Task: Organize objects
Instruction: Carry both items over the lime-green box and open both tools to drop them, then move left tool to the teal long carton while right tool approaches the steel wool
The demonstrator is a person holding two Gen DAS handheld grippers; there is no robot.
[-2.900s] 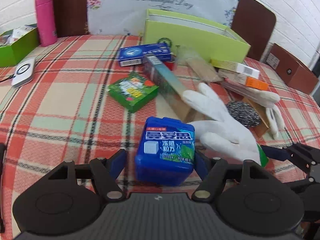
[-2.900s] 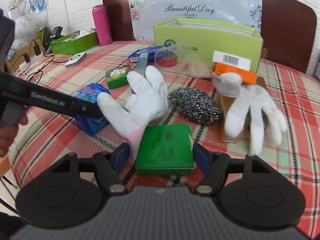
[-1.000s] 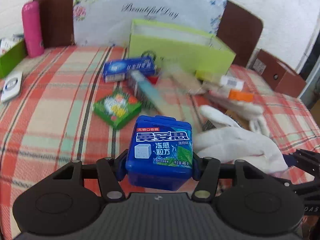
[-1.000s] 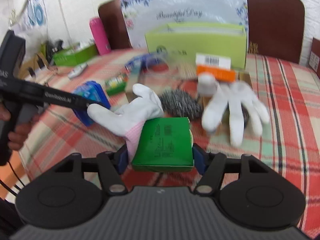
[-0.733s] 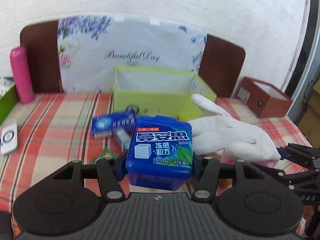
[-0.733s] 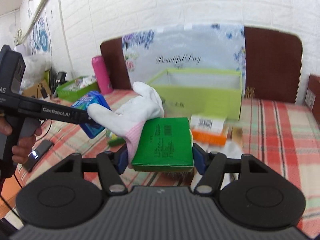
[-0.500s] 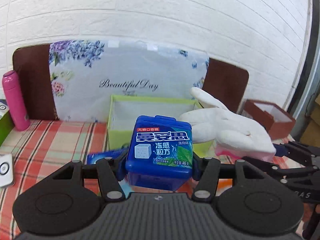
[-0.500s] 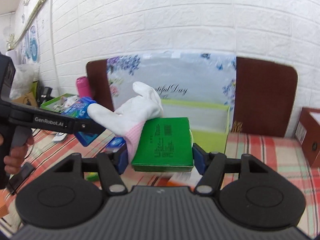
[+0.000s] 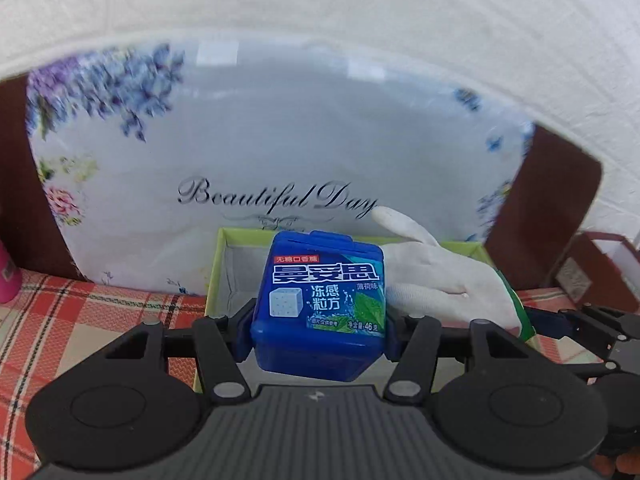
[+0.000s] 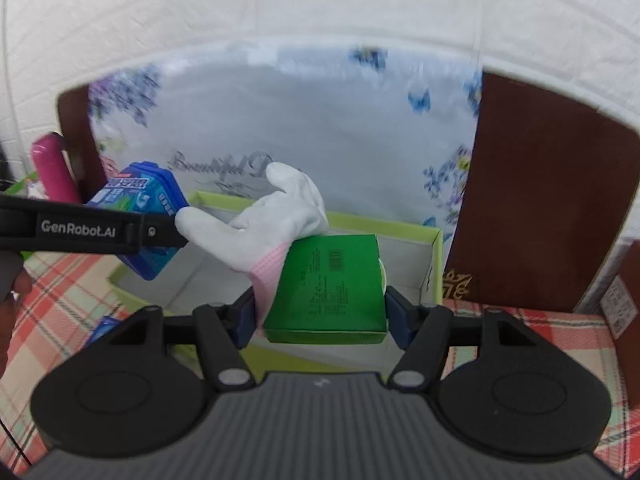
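My left gripper (image 9: 318, 334) is shut on a blue gum box (image 9: 324, 300) and holds it above the open lime-green box (image 9: 216, 268). My right gripper (image 10: 320, 316) is shut on a green box (image 10: 332, 284) with a white glove (image 10: 264, 224) caught against its left finger, also over the lime-green box (image 10: 434, 256). The glove (image 9: 436, 280) and the green box's edge (image 9: 516, 308) show to the right in the left wrist view. The blue gum box (image 10: 144, 216) and the left gripper's finger (image 10: 88, 230) show at the left in the right wrist view.
A floral "Beautiful Day" board (image 9: 260, 152) leans on brown chair backs (image 10: 548, 216) behind the lime-green box. A pink bottle (image 10: 52, 172) stands at the left. The plaid tablecloth (image 9: 80, 320) lies below. A brown box (image 9: 600, 268) is at the right.
Both grippers have moved forward with their loads, from in front of the lime-green box to over its opening. The box interior now lies right below the held items.
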